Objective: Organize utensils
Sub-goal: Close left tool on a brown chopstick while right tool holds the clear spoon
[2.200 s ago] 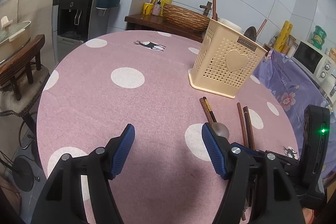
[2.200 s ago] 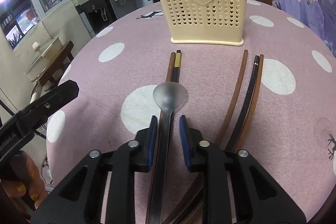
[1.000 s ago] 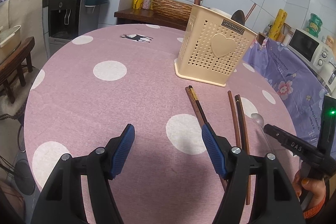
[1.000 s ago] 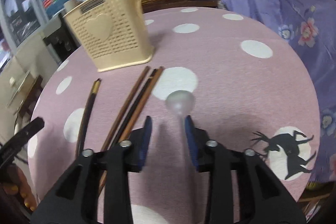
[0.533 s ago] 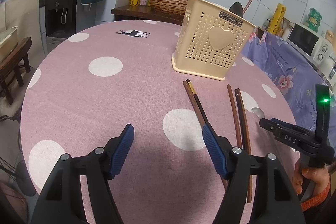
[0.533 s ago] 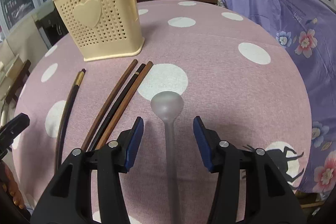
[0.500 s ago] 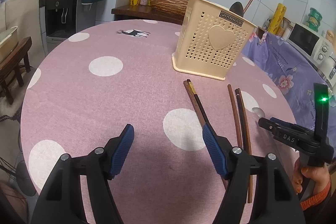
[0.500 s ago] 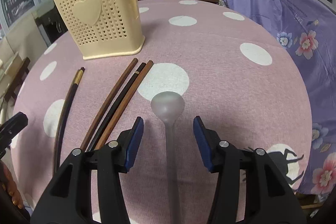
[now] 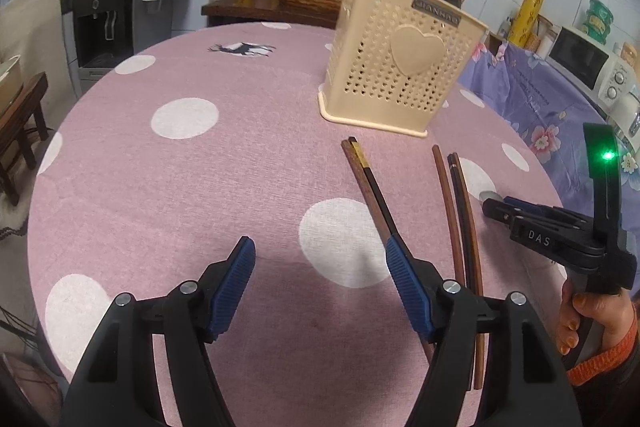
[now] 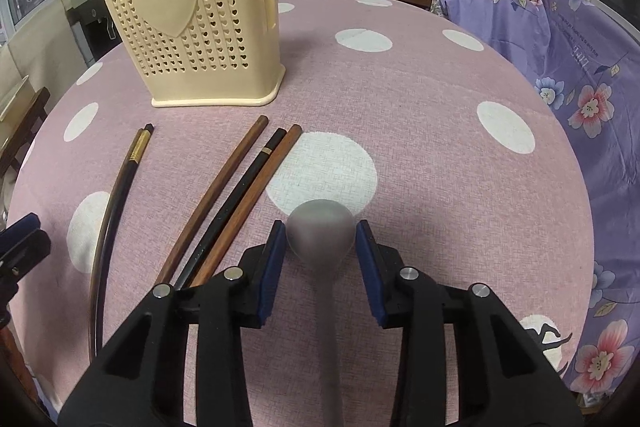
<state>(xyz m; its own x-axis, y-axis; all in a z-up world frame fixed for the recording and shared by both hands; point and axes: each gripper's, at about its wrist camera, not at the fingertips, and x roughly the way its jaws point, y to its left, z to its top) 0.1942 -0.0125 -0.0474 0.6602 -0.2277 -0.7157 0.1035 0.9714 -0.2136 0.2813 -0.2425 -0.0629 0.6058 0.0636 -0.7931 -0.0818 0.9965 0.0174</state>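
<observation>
- The cream basket (image 10: 204, 23) with a heart on its side stands upright on the round pink desk (image 10: 420, 131) with white dots.
- Some utensils stick up out of the basket's top in the left wrist view.
- The right gripper (image 10: 320, 247) has its fingers open wide, one on each side of the spoon's bowl, and they hold nothing.
- The metal spoon (image 10: 321, 239) lies flat on the desk, on the near side of the basket and off to its right; its handle runs back under the gripper.
- Three chopsticks (image 10: 236, 195), two brown and one black, lie close together just left of the spoon, with their ends pointing at the basket.
- Two more dark chopsticks (image 10: 120, 195) lie together farther left, also on the near side of the basket.
- The left gripper (image 9: 320, 279) has its blue fingers (image 9: 234, 283) spread wide over the desk, well short of the basket, and they hold nothing.
- Its right finger sits over the near end of the dark pair.
</observation>
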